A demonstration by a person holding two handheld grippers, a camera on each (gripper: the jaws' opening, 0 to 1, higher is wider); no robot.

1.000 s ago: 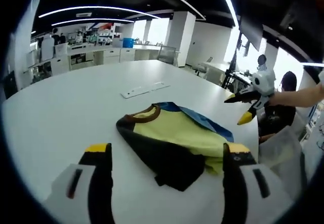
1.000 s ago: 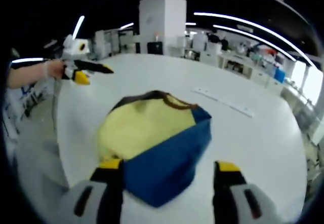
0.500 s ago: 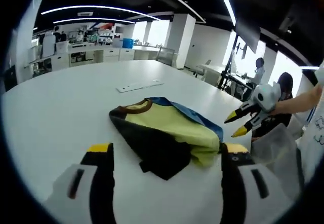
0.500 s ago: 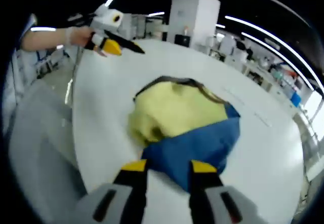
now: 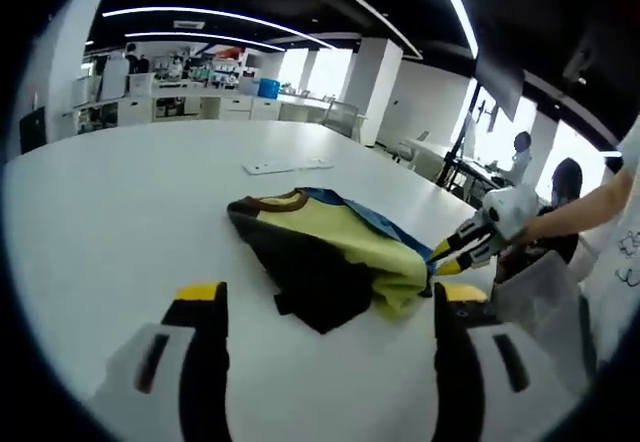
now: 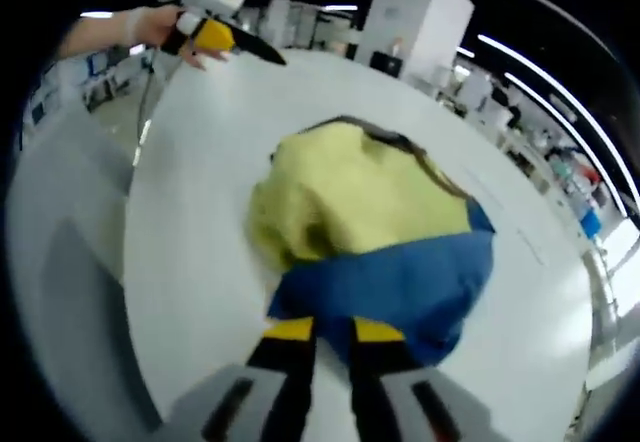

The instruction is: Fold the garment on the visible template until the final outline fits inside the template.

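A folded garment (image 5: 330,257) in yellow, black and blue with a brown collar lies on the white table (image 5: 120,212). My left gripper (image 5: 327,294) hangs open, short of the garment's black part and touching nothing. My right gripper (image 5: 440,257) reaches in from the right to the garment's near edge, held by a hand. In the right gripper view the garment (image 6: 370,222) shows yellow above and blue below. There my right gripper (image 6: 333,329) has its jaws drawn nearly together on the blue edge. My left gripper (image 6: 240,47) is held up at the far left.
Flat white strips (image 5: 290,166) lie on the table beyond the garment. The table's edge runs close to the right gripper, with grey floor (image 6: 60,262) past it. A person (image 5: 565,187) sits at the right, and desks and a white pillar (image 5: 375,87) stand behind.
My right gripper came down to the garment's blue edge and its jaws closed from wide open to nearly together. The left gripper stayed open and shifted only slightly.
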